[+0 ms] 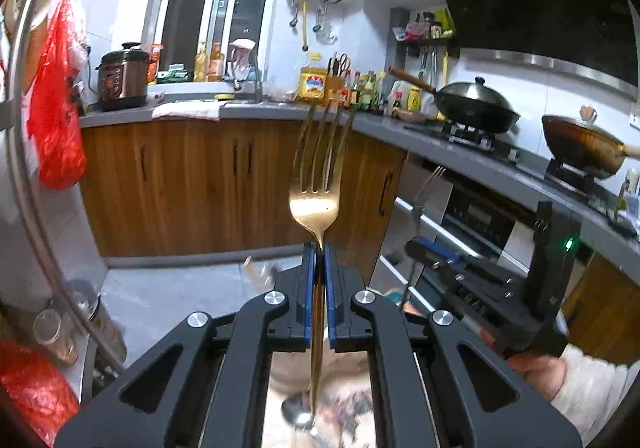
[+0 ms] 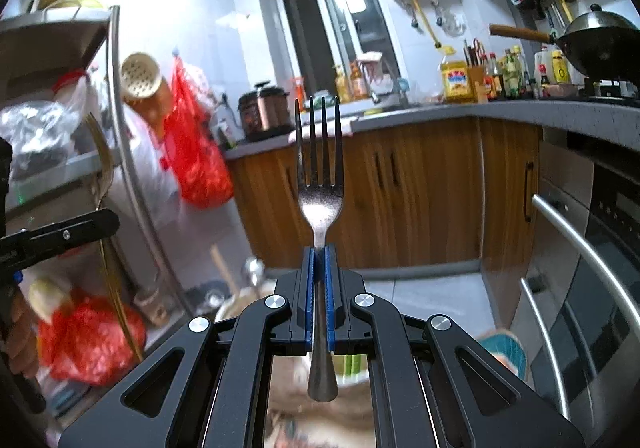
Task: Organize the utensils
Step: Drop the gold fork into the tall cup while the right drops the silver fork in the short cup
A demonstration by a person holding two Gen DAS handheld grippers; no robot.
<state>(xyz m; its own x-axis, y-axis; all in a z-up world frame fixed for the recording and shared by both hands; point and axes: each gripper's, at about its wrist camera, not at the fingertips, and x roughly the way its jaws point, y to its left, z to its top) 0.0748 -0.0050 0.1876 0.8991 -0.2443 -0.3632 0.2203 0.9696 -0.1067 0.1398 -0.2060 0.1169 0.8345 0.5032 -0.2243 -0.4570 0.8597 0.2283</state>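
Each tool [image 1: 319,250] [image 2: 319,250] clamps a fork's neck, gold fork [image 1: 314,204], steel fork [image 2: 321,204].

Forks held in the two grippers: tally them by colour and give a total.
Gold-coloured metal fork, clamped by its neck in the left gripper: 1
Silver-coloured metal fork, clamped by its neck in the right gripper: 1
Total: 2 forks, one in each gripper.

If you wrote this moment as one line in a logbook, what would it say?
left tool: shut on gold fork | right tool: shut on silver fork | both forks: tines pointing away, held in air
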